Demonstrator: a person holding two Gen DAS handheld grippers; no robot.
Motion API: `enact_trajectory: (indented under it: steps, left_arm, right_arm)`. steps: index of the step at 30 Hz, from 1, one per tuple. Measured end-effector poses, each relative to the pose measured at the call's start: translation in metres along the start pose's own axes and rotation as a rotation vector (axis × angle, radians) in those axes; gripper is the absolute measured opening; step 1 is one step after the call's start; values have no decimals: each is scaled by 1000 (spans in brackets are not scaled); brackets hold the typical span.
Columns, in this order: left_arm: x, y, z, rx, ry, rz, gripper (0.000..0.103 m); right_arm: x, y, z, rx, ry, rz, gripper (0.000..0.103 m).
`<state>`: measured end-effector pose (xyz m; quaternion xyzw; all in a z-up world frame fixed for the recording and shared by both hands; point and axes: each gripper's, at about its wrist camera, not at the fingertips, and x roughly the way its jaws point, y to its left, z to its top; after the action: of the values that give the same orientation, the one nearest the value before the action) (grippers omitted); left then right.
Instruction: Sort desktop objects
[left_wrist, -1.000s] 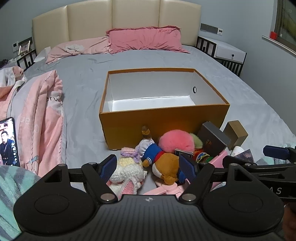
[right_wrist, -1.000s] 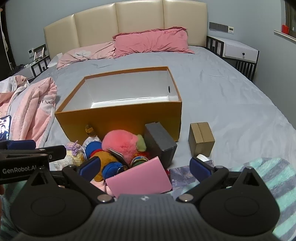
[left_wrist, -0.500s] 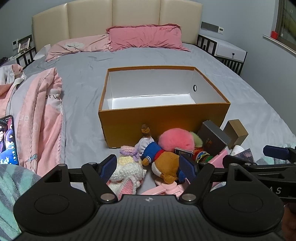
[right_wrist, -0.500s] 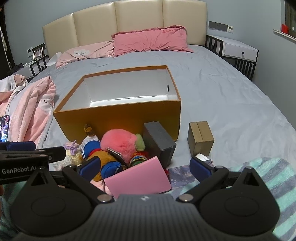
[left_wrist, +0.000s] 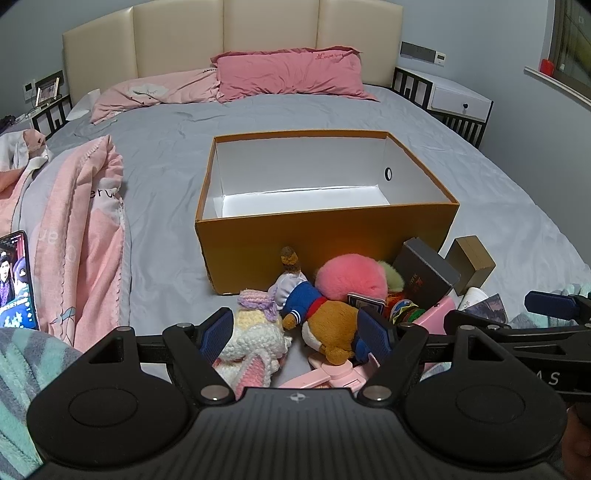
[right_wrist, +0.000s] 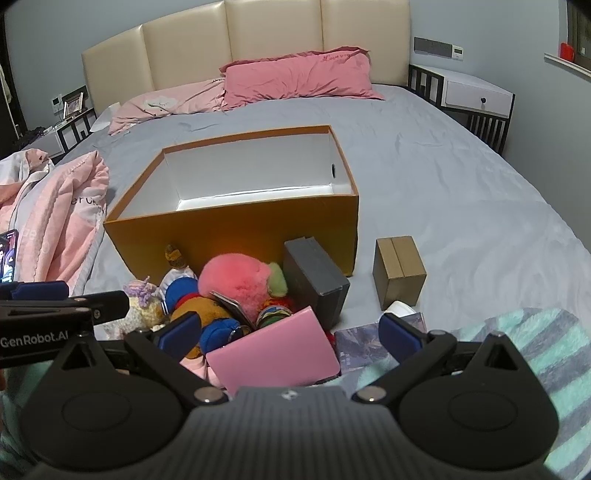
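Toys (left_wrist: 332, 291) and small boxes (right_wrist: 399, 273) all sit piled just ahead of both spread, empty jaws; orange box (left_wrist: 325, 236) beyond looks totally empty, so sorting hasn't started.

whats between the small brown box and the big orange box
In the right wrist view, only bare grey bedsheet separates the small brown box from the big orange box.
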<state>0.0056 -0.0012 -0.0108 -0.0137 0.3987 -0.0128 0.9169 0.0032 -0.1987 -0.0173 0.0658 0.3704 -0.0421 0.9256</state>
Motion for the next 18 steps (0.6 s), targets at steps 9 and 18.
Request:
enact_trajectory:
  steps: [9, 18]
  left_arm:
    - [3, 2, 0, -5, 45, -53, 81]
    - [13, -2, -1, 26, 95, -155, 61]
  right_arm:
    - [6, -7, -1, 15, 42, 15, 88]
    - [22, -23, 0, 47, 138, 41, 63]
